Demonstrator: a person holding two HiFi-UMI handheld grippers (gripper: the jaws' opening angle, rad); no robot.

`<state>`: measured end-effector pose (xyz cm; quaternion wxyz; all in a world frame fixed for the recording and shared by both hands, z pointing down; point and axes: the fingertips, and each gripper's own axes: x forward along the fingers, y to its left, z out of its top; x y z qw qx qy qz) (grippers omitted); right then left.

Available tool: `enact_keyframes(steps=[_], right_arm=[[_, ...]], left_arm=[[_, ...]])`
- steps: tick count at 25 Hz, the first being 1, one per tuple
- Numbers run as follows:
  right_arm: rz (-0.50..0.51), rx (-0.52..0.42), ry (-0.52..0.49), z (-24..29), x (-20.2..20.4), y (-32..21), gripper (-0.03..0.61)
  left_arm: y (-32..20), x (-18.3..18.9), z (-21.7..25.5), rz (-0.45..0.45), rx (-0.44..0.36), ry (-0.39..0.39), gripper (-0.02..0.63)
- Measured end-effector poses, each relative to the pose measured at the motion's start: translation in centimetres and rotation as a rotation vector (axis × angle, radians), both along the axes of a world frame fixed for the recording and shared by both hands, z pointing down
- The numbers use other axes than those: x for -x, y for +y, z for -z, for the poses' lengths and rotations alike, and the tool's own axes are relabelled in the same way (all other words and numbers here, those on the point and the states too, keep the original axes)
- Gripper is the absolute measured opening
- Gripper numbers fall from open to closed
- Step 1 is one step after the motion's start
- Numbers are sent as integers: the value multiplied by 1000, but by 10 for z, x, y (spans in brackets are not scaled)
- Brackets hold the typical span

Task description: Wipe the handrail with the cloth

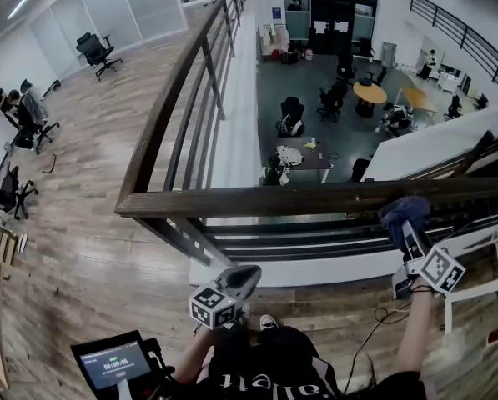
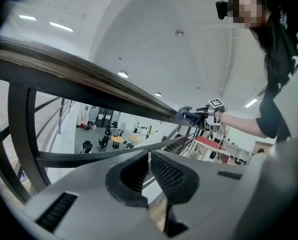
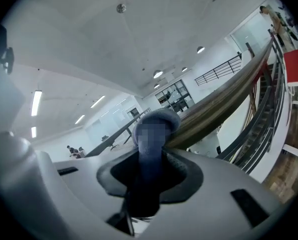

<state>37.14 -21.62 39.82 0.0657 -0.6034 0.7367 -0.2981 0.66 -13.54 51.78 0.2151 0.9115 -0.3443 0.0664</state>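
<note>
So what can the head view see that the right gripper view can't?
Only the head view shows the left tool held low near the person's body, the small screen and the round table downstairs. Only the right gripper view shows the ceiling lights overhead. Both show the right tool pinching the blue cloth against the wooden handrail.

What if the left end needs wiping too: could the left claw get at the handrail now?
Likely yes: the left claw hangs empty just below the handrail, nothing between; the right claw holds the cloth.
</note>
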Motion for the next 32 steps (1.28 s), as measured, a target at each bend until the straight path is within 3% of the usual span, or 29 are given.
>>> enact_keyframes(steps=[5, 11, 19, 26, 32], right_arm=[[104, 27, -26, -32, 111, 20, 104], [249, 61, -77, -80, 211, 33, 104], [386, 125, -104, -123, 395, 42, 104], [487, 183, -48, -161, 492, 21, 104], [514, 232, 62, -186, 530, -2, 104]], left_arm=[[-5, 47, -7, -24, -3, -14, 3], [5, 62, -19, -51, 1, -5, 3], [31, 155, -25, -58, 14, -23, 3], [38, 201, -37, -66, 33, -22, 3], [38, 232, -38, -51, 40, -6, 3]])
